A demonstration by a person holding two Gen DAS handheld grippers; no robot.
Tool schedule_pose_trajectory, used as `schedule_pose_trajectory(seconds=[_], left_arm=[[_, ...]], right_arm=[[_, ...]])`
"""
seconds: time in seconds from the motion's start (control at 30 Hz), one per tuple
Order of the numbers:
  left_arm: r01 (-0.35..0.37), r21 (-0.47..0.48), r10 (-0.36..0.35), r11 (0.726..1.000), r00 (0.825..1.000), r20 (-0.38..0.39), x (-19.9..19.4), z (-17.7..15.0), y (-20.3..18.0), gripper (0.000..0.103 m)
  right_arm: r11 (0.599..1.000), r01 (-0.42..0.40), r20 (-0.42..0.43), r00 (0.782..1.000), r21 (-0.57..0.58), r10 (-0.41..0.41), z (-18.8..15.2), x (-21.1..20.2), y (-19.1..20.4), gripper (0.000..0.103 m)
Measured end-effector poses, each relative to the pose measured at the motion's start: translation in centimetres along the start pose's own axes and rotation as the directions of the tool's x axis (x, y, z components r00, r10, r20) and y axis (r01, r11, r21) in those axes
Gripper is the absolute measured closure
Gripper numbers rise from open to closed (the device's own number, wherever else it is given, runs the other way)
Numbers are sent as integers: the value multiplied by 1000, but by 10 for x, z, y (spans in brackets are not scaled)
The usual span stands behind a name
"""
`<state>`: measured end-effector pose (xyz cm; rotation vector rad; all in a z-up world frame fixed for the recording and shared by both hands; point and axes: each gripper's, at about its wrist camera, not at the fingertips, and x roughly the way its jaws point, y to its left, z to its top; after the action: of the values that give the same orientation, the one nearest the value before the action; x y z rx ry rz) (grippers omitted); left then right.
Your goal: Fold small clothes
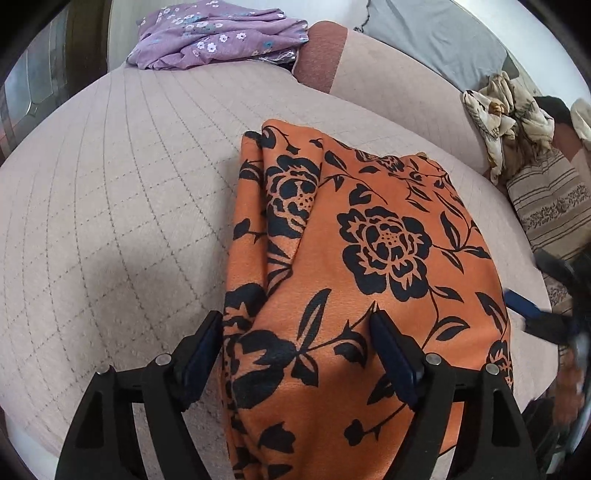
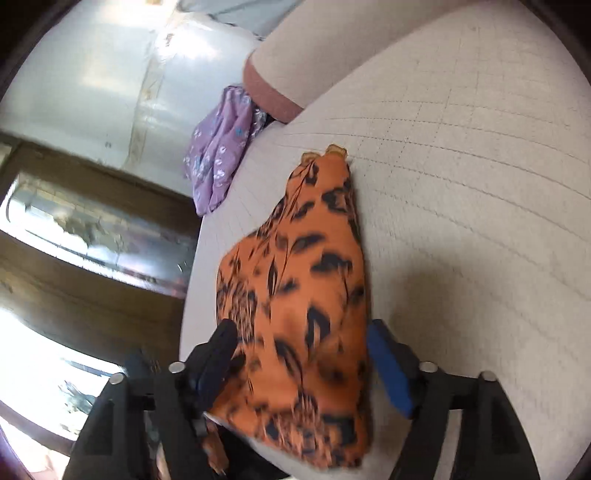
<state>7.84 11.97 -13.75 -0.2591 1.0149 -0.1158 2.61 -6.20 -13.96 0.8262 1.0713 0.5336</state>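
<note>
Orange floral cloth (image 1: pixel 369 258) lies between our spread left gripper (image 1: pixel 295 325) and right gripper (image 2: pixel 299 332), both released; only the left view shows crumpled clothes (image 1: pixel 506 118) at two o'clock, bare quilted bed (image 1: pixel 110 221) at nine.

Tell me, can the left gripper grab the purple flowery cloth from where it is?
Probably not yet. The purple flowery cloth lies at the far edge of the quilted bed cover, while the left gripper stands open over the orange flowered garment.
</note>
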Motion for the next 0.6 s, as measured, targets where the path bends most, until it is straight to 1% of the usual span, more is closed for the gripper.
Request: schedule_pose_trajectory(seconds=[0.03,0.07,0.1,0.13,0.17,0.2,0.23,0.27,0.3,0.33,0.4,0.43,0.5,0.53,0.57,0.6], left_arm=[[2,-1,-2,1000,1000,0,0,-1,0,21],[4,-3,-4,1000,1000,-1,1,0,-2,21],[4,-3,-4,1000,1000,-1,1,0,-2,21],[4,0,-4,1000,1000,-1,1,-1,-1,21],[2,1,-2,1000,1000,1,1,-1,-1,21],[1,4,-1,1000,1000,2,0,-2,-2,20],[-1,6,1,1000,1000,3,2,-1,-3,20],[-6,13,6,1000,1000,0,3,-1,-5,19],[-14,19,14,1000,1000,0,4,-1,-6,19],[-20,24,20,1000,1000,5,4,-1,-8,19],[-15,19,15,1000,1000,6,5,-1,-6,19],[-11,14,11,1000,1000,5,4,-1,-3,19],[-15,16,15,1000,1000,6,4,-1,-4,18],[-21,20,21,1000,1000,8,5,0,-5,18],[-23,22,23,999,1000,8,5,0,-6,18],[-22,20,22,1000,1000,7,5,0,-5,18]], right_arm=[[999,-12,-28,1000,42,13,7,13,-9,26],[995,-18,-81,996,95,25,13,35,-18,26],[993,-21,-133,990,118,37,12,51,-23,43],[997,10,-178,984,79,4,9,64,-17,53],[998,65,-166,984,-19,-68,4,63,-5,59],[986,111,-136,982,-125,-127,-2,61,12,67],[976,139,-103,982,-168,-158,-7,55,22,68],[962,174,-68,979,-208,-192,-11,53,28,68],[944,219,-61,969,-249,-241,-15,57,29,67],[934,242,-73,960,-264,-270,-15,65,23,65],[977,166,-93,979,-132,-179,-8,59,7,48],[990,117,-73,990,-77,-123,-4,51,3,47],[998,53,-9,999,-36,-54,5,36,1,41],[999,39,24,999,-18,-38,10,33,-1,38],[1000,25,43,999,14,-26,18,33,-7,32],[999,17,27,999,42,-18,25,40,-14,32]])
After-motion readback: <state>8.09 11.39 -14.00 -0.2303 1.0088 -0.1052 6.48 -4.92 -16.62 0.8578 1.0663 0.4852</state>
